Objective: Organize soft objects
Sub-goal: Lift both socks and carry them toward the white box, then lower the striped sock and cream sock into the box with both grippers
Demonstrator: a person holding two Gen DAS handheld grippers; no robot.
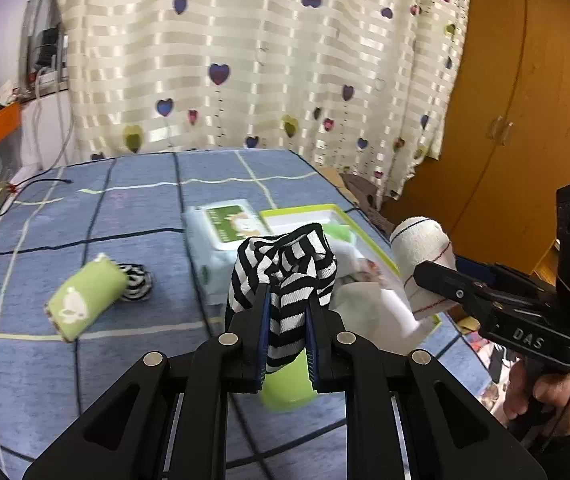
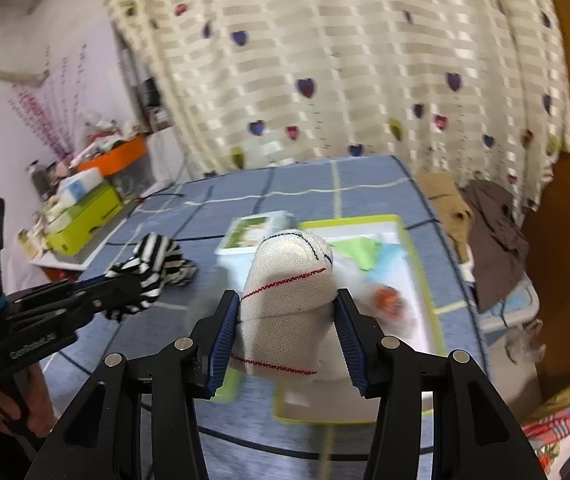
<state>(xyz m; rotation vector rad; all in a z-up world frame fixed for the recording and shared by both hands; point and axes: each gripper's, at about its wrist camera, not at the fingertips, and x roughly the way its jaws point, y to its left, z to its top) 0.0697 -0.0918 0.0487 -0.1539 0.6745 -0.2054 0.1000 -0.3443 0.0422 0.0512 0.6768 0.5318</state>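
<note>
Two hand-held grippers hang over a blue checked bed cover (image 1: 125, 216), each with a soft roll in its jaws. The left hand-held gripper (image 1: 287, 320) has its blue pads (image 1: 264, 332) pressed tight on a black-and-white striped sock (image 1: 285, 272), which bunches up above the fingertips; a lime-green piece shows under it between the jaws. The right hand-held gripper (image 2: 287, 320) is clamped, jaws wide, on a rolled white cloth with red and dark stitched lines (image 2: 289, 292), and the roll stands up past the fingertips. In the left wrist view that same roll sits at the right, above the edge of a lime-rimmed white tray (image 1: 305, 216). On the cover, just left of the tray, lies a pack of wet wipes (image 1: 225, 232). Further left a lime-green rolled cloth (image 1: 85, 300) lies on its side, touching another striped sock (image 1: 137, 284). Behind the bed hangs a cream curtain with hearts (image 1: 245, 60), with a wooden wardrobe (image 1: 525, 100) to its right.
</note>
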